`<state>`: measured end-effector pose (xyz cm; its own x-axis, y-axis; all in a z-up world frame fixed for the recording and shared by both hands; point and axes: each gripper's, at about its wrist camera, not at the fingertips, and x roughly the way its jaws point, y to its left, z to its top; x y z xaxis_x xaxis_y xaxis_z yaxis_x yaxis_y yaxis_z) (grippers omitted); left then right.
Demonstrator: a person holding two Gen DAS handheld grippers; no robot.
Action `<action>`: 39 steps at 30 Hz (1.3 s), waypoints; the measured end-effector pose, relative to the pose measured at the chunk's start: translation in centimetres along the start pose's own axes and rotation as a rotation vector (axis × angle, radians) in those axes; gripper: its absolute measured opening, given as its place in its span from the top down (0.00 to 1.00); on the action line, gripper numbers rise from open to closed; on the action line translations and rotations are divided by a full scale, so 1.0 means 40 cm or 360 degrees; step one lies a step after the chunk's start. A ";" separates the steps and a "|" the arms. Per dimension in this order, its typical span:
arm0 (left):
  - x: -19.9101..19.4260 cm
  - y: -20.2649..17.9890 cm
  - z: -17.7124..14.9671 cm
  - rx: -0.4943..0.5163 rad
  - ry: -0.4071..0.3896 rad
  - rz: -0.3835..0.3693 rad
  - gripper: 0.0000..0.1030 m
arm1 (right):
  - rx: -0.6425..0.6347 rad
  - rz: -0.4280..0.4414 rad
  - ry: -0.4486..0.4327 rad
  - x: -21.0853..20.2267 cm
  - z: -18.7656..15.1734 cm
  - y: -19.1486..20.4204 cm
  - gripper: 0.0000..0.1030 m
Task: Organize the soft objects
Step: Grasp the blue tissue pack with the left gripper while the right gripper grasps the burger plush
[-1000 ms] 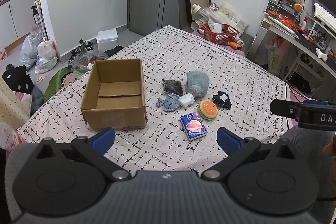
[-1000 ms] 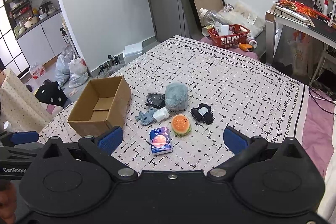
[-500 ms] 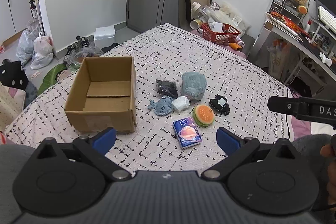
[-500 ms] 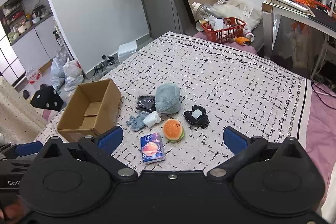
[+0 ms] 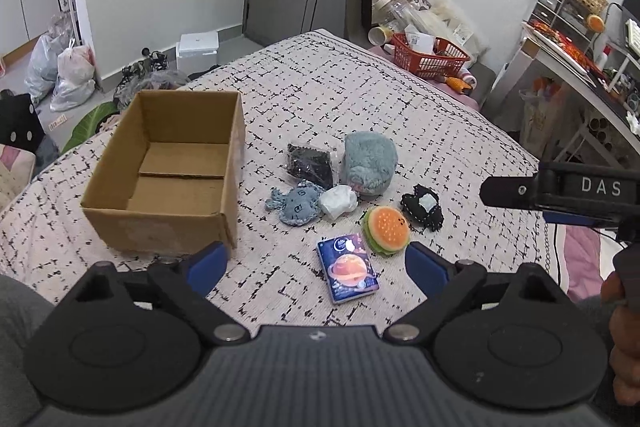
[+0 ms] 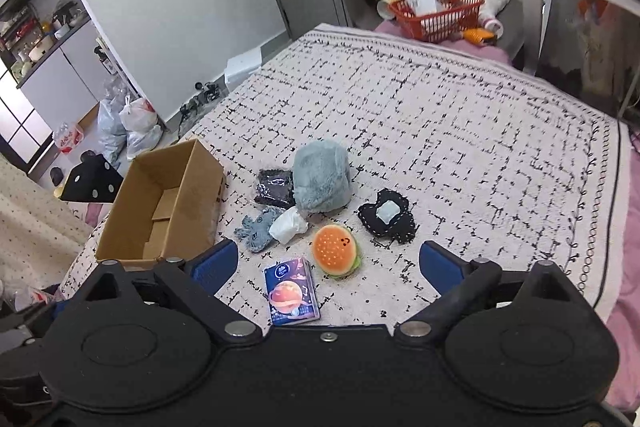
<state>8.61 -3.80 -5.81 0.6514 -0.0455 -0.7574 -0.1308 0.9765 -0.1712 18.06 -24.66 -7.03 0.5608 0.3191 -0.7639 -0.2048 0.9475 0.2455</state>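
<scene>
Blue-padded jaws of the left gripper point(image 5: 316, 263) and right gripper point(image 6: 328, 263) stand spread with nothing pinched, though both have just been closing slightly and have dropped nearer the patterned bedspread point(image 5: 360, 99) than a second ago. Between each pair lie the planet-printed tissue pack point(image 5: 353, 273) and round burger plush point(image 5: 386, 231), near the open cardboard box point(image 5: 168, 179). Only the left view shows the right gripper's black side and the fingers point(image 5: 624, 343) holding it.
</scene>
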 end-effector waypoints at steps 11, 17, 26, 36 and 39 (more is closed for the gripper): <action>0.118 -0.009 0.014 -0.0090 0.0100 -0.0010 0.15 | 0.0161 0.0054 0.0165 0.122 0.018 -0.048 0.25; 0.196 -0.024 0.001 -0.0108 0.0195 -0.0018 0.19 | 0.0203 0.0070 0.0230 0.174 0.025 -0.058 0.30; 0.298 -0.039 -0.017 -0.0138 0.0334 -0.0024 0.25 | 0.0283 0.0097 0.0340 0.255 0.027 -0.079 0.37; 0.390 -0.054 -0.036 -0.0178 0.0456 -0.0026 0.28 | 0.0291 0.0098 0.0470 0.346 0.027 -0.077 0.43; 0.409 -0.053 -0.039 -0.0190 0.0476 -0.0024 0.28 | 0.0293 0.0081 0.0494 0.367 0.026 -0.075 0.43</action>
<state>18.36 -6.95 -18.81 0.4079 -0.1369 -0.9027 -0.2211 0.9444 -0.2432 27.74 -22.80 -18.34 0.2779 0.3716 -0.8858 -0.0625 0.9272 0.3693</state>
